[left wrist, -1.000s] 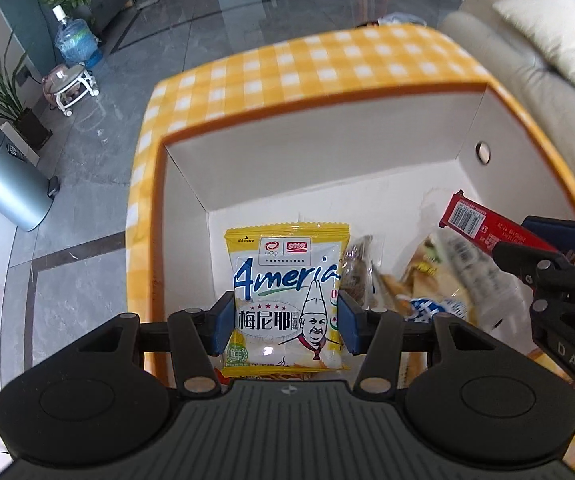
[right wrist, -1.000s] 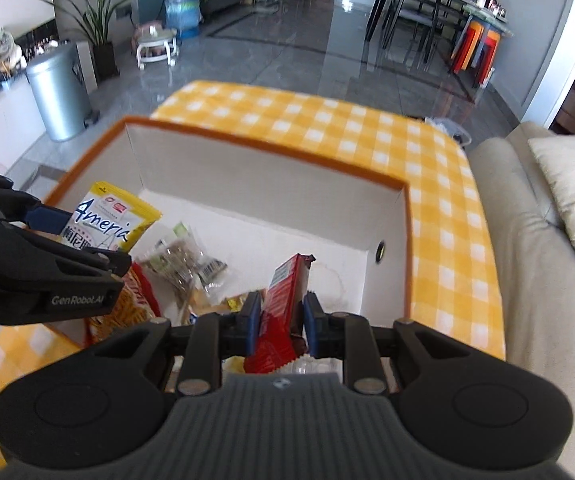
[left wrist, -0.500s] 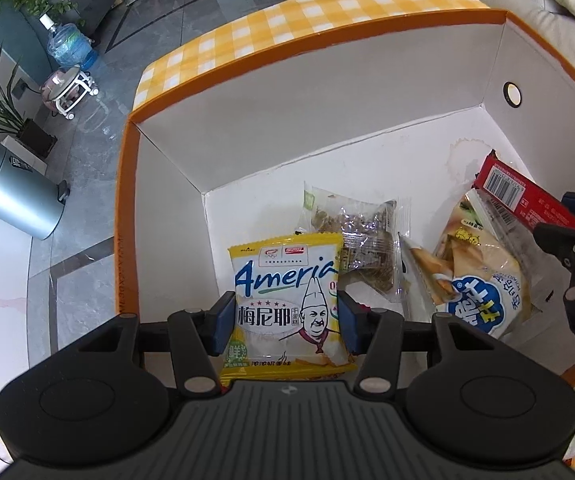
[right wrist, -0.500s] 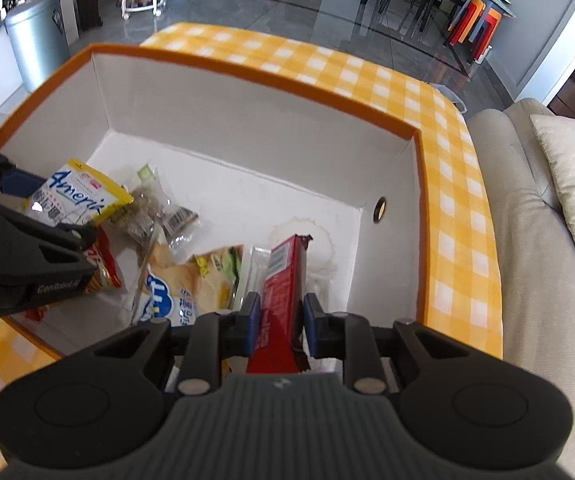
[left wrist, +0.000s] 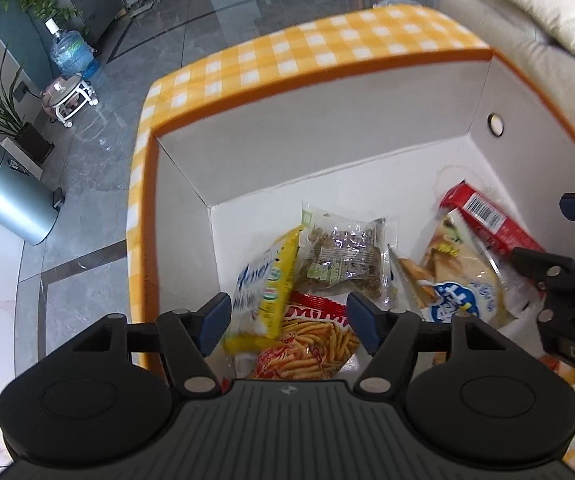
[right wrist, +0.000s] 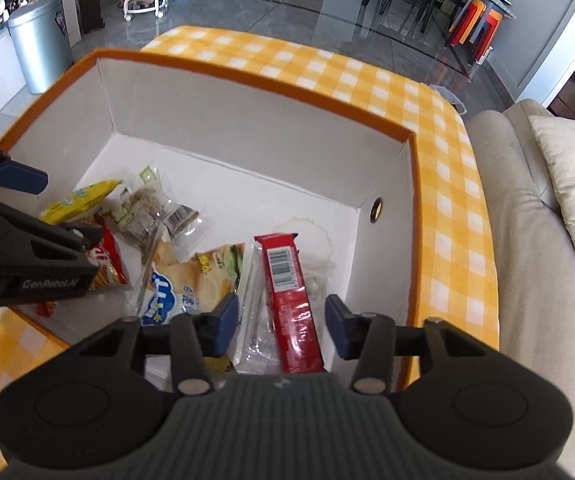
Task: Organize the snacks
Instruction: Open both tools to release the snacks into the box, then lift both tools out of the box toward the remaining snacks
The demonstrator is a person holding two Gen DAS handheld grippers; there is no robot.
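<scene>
A white box with an orange rim holds several snacks. My left gripper is open above its left end. The yellow snack packet lies loose on its edge between the jaws, leaning on a red fries packet; it also shows in the right wrist view. My right gripper is open above the right end. The red biscuit pack lies loose in the box between its jaws. A clear packet of brown snacks and a blue-and-cream bag lie in the middle.
The box sits on a yellow checked tablecloth. A beige sofa with a cushion stands to the right. A metal bin, a water bottle and plants stand on the floor at the left.
Both grippers have opened. The yellow packet dropped from my left gripper and tipped on edge in the box. The red biscuit pack dropped from my right gripper into the box.
</scene>
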